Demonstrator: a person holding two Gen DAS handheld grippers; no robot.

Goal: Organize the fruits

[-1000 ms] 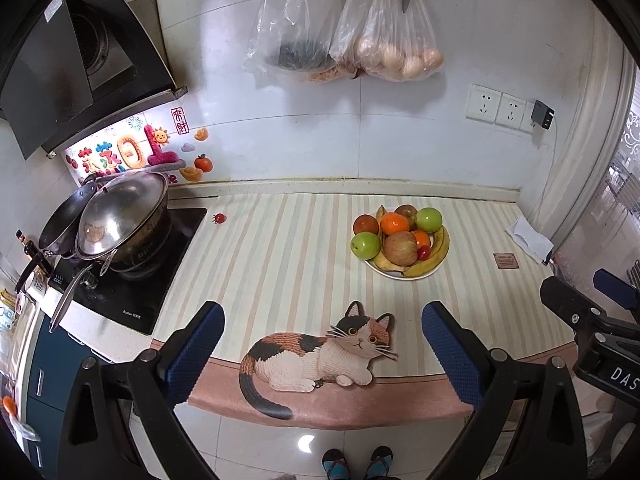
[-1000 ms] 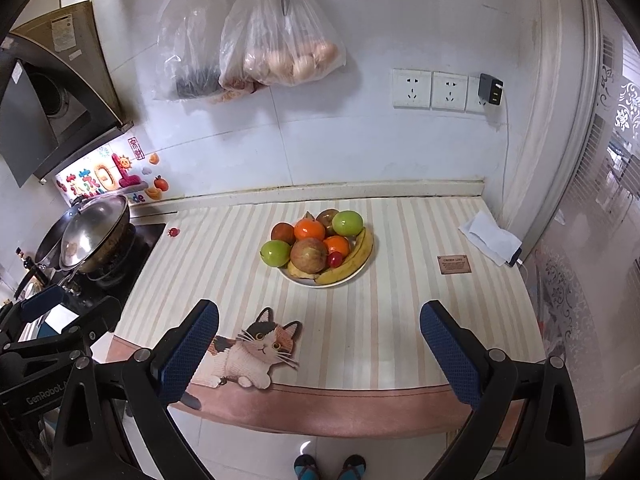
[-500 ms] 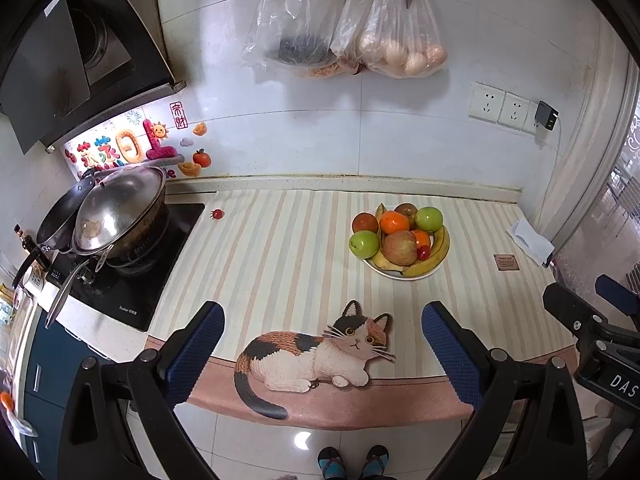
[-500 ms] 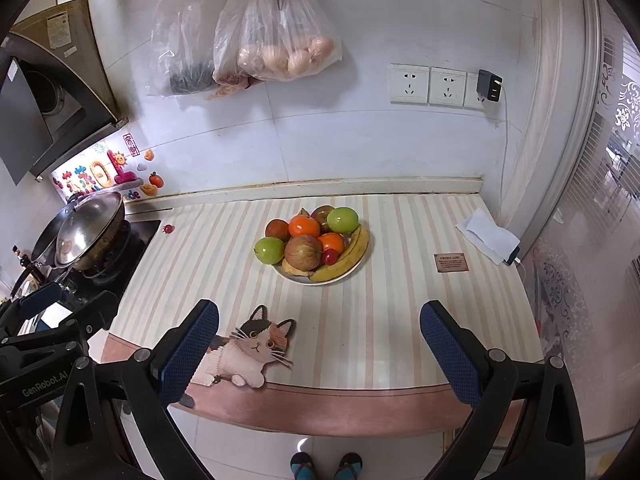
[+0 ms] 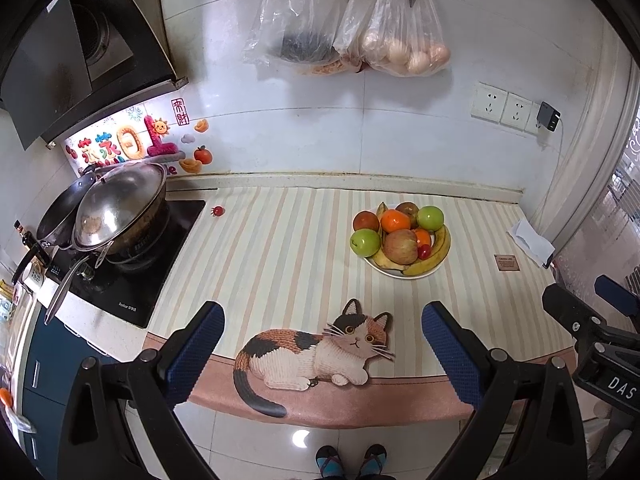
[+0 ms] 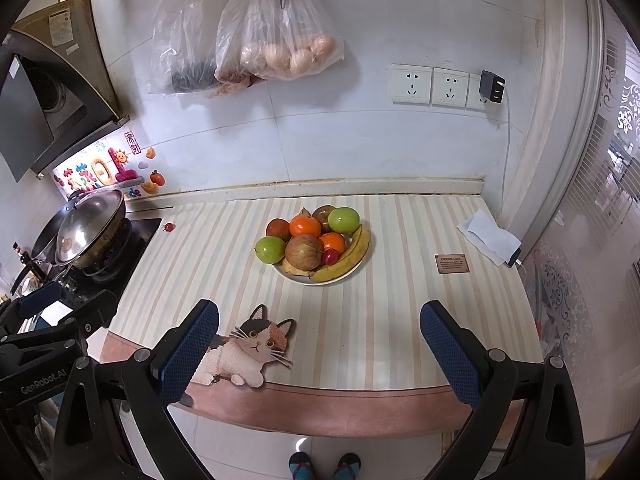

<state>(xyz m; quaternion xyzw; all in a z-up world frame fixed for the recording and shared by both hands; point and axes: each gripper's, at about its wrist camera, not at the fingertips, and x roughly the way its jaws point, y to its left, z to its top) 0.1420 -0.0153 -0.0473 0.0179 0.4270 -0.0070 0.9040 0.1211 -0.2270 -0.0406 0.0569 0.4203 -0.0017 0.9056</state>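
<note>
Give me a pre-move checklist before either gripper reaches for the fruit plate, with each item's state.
1. Left gripper open and empty: ok.
2. Right gripper open and empty: ok.
3. Fruit plate flat on the striped mat, apart from both grippers: ok.
4. Fruit piled up, banana along the rim; stability of the pile: cannot tell.
5. Path from the grippers to the plate unobstructed: ok.

Both the left tongs [image 5: 322, 344] and the right tongs [image 6: 320, 344] hover level, spread wide, gripping nothing.
</note>
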